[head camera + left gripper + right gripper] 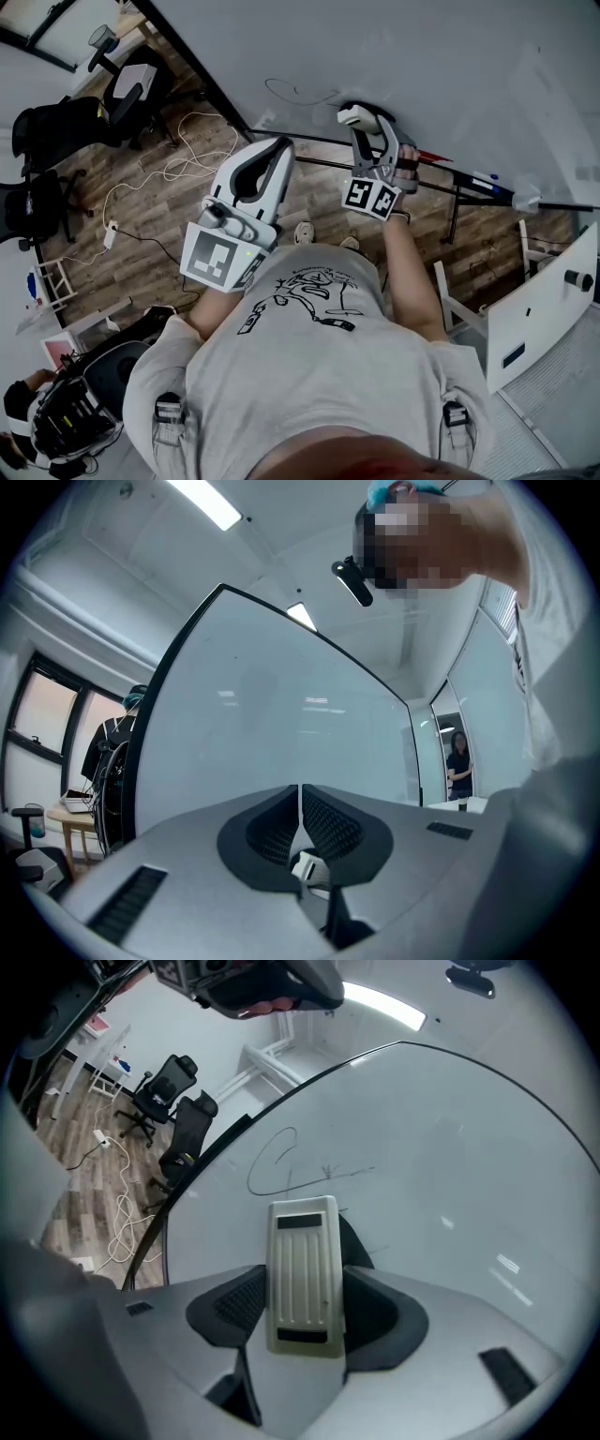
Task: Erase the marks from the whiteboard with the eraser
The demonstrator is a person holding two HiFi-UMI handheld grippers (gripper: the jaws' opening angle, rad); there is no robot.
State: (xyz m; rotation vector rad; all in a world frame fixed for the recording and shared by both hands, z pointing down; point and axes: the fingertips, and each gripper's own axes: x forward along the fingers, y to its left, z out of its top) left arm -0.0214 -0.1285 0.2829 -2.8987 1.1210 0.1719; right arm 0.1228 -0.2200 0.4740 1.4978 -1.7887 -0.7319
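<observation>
**A:** Your right claw is clenched on the eraser. It stands lengthwise between the jaws with its far end aimed at the whiteboard. Your left claw grips nothing, its jaws pressed together.

**B:** Agreed. On progress, I'd say you have the tool in hand and little else. The marks, a thin looped scribble with a line trailing off it, sit whole on the board just beyond the eraser's tip. I can't make out any wiped gap in them.

**A:** So the pickup is done and all the wiping is left. No view tells me whether the eraser is touching the board.

**B:** The views do differ, though. Your right gripper view gives you the scribble plainly, right ahead of the eraser. In the head view it's only a faint loop, a little to the left of the eraser and above it.

**A:** The head view does show both your claws at once. The right one is raised to the board and the left hangs beside it, off the surface.

**B:** Your left gripper view shows none of the marks, only a bare stretch of board. It also shows a person standing far off at the right, whom the other views miss.
</observation>
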